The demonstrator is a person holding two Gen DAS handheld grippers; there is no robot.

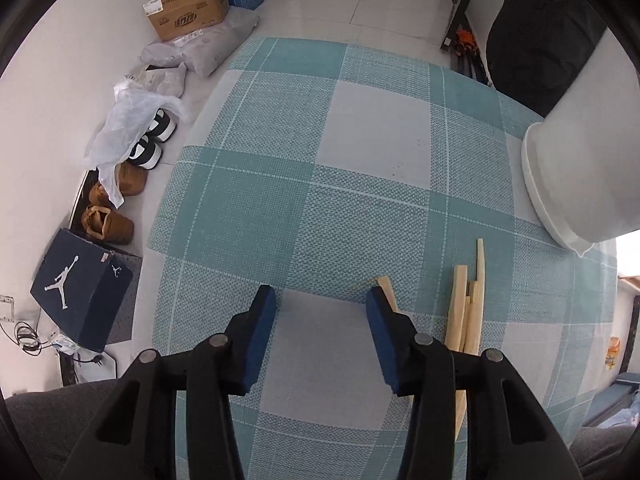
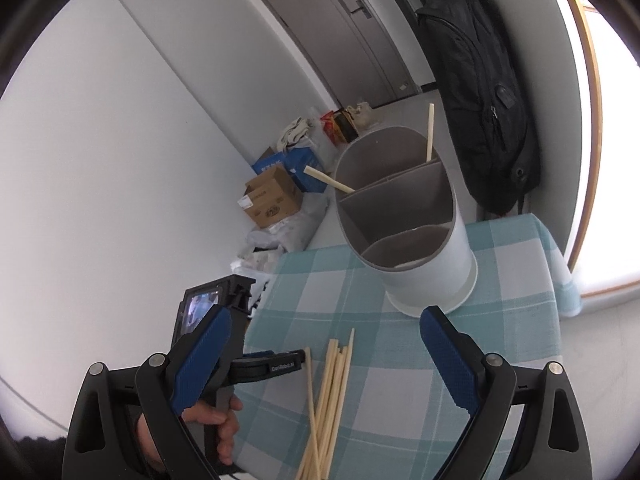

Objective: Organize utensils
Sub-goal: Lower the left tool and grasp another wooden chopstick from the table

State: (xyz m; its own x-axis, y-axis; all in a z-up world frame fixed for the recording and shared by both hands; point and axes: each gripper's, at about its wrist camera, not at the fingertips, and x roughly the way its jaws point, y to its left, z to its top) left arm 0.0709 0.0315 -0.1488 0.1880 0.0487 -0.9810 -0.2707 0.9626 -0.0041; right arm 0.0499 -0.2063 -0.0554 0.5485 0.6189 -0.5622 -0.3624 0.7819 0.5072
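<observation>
Several pale wooden chopsticks [image 2: 328, 400] lie in a loose bundle on the teal checked tablecloth [image 2: 400, 352]. In the left wrist view they [image 1: 464, 312] lie just right of my right finger. A white round utensil holder [image 2: 408, 232] with three compartments stands behind them. Two chopsticks [image 2: 430, 132] stand in its far compartment. My left gripper [image 1: 322, 300] is open and empty, low over the cloth. My right gripper [image 2: 324, 332] is open and empty, above the bundle. The left gripper [image 2: 280, 364] shows in the right wrist view, beside the bundle.
The holder's base [image 1: 568, 176] stands at the right edge of the left wrist view. A black backpack [image 2: 480, 88] hangs behind the table. Cardboard boxes [image 1: 188, 4], bags and shoes [image 1: 108, 224] line the floor left of the table.
</observation>
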